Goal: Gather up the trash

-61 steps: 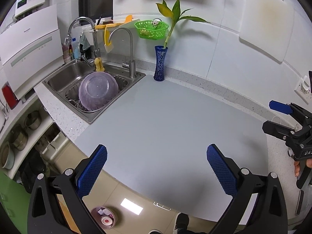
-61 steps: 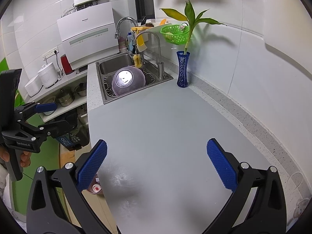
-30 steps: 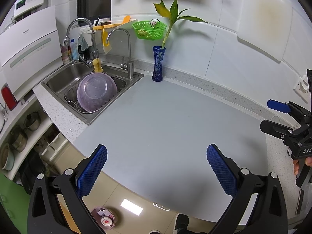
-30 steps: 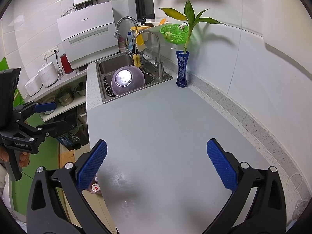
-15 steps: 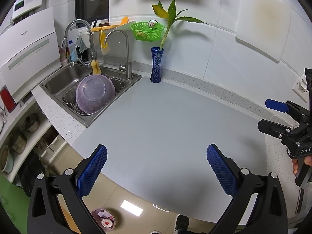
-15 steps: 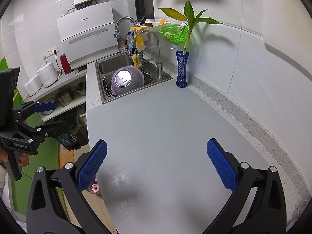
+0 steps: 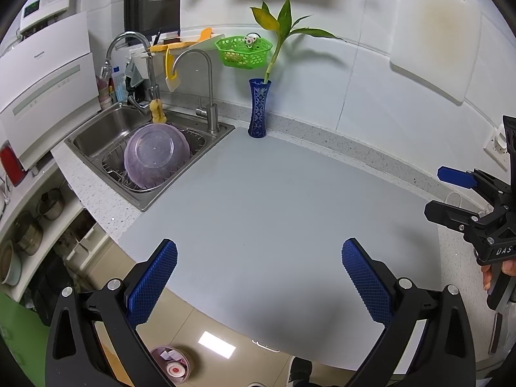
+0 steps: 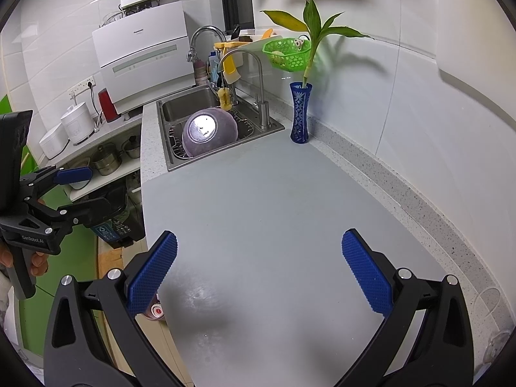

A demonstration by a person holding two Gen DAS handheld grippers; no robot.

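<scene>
My left gripper (image 7: 259,277) is open and empty above the near edge of the grey counter (image 7: 274,200). My right gripper (image 8: 259,274) is open and empty above the same counter (image 8: 274,206). Each gripper shows in the other's view: the right one (image 7: 451,190) at the far right, the left one (image 8: 80,190) at the far left. A small bin with bits of trash (image 7: 171,364) stands on the floor below the counter edge; it also shows in the right wrist view (image 8: 156,311), partly hidden by a finger. No trash shows on the counter.
A steel sink (image 7: 96,135) holds an upturned purple bowl (image 7: 154,154) on a rack. A blue vase with a plant (image 7: 258,113) stands by the wall, a green basket (image 7: 243,51) hangs above. Pots (image 8: 104,161) sit on a low shelf.
The left wrist view has shifted slightly, so the sink and vase sit a little further left and lower. Both grippers stay open and empty.
</scene>
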